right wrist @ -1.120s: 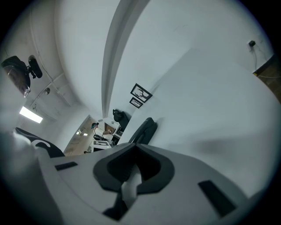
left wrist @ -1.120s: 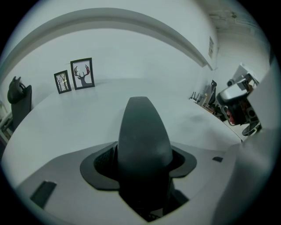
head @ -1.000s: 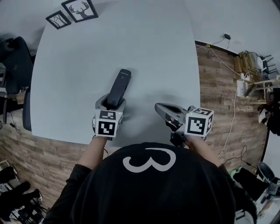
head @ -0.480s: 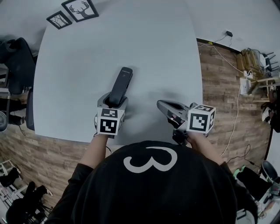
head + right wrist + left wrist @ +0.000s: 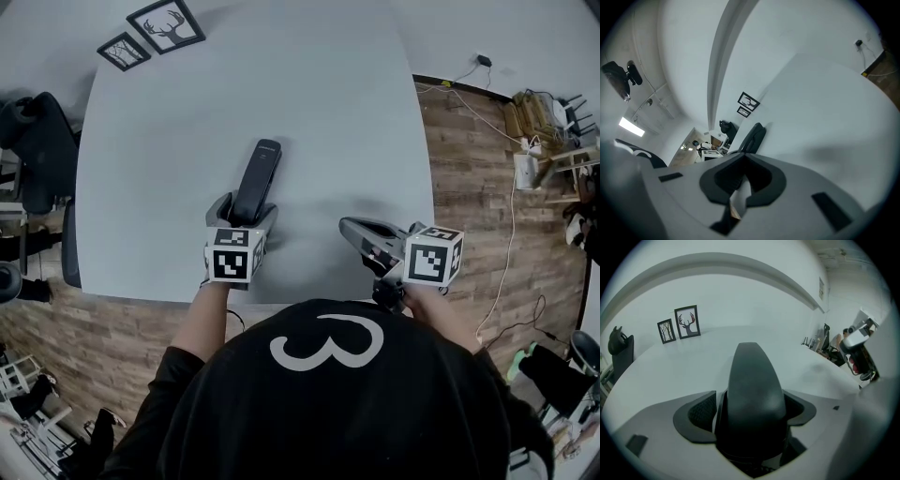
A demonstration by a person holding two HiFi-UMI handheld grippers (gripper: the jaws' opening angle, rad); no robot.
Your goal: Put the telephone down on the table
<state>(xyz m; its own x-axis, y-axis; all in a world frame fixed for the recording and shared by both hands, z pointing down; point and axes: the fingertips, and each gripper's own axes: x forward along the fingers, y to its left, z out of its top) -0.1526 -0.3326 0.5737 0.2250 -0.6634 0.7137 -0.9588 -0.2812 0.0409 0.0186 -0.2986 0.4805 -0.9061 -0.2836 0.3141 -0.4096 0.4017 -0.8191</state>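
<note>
The telephone [image 5: 256, 183] lies on the bench [image 5: 309, 112], its long axis running straight away from the left claw [image 5: 246, 210]. Its near end sits between that claw's jaws, which have just been opening and stand clear of its sides. The right claw [image 5: 349, 228], closed and empty, hovers well off to the right, so any retreat along the handset's axis looks to be the left's.

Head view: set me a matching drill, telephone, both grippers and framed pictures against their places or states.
1 telephone
2 left gripper
3 right gripper
4 framed pictures

A jaws shut, empty
B far left corner of the table
C lying on the table
D jaws apart around the telephone

Pairs: 1-C, 2-D, 3-A, 4-B. The left jaws have just been opening.
</note>
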